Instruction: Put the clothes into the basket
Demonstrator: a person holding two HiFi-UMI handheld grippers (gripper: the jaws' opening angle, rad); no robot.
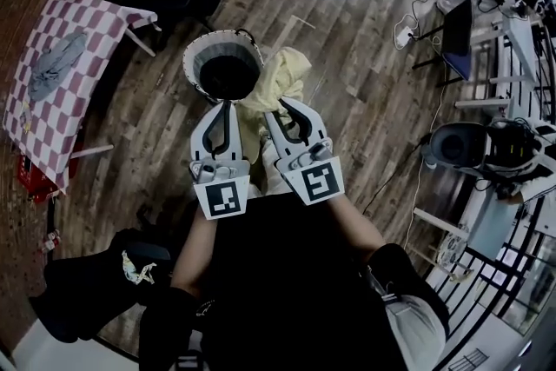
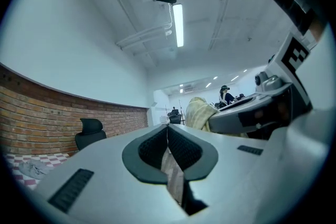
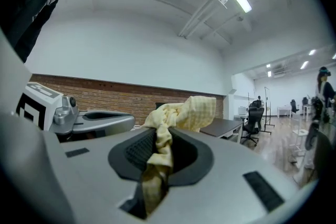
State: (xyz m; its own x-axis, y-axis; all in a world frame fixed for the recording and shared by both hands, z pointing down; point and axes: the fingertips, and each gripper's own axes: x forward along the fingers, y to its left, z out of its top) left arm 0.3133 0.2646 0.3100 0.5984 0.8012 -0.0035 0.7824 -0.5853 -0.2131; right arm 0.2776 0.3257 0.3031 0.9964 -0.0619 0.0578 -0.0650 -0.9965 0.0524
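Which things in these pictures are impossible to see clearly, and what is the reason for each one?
1. Inside of the basket: head view, too dark to tell whether clothes lie in it.
2. Yellow cloth: bunched in the shut jaws of the right gripper; in the head view that gripper hides its lower part, so the garment type is unclear.
3. Grey garment on the checkered table: head view, too small to identify.

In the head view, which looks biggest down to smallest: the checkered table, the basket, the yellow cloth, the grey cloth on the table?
1. checkered table
2. basket and yellow cloth: they look about alike, and the cloth is held nearer the camera, so I won't rank them
3. grey cloth
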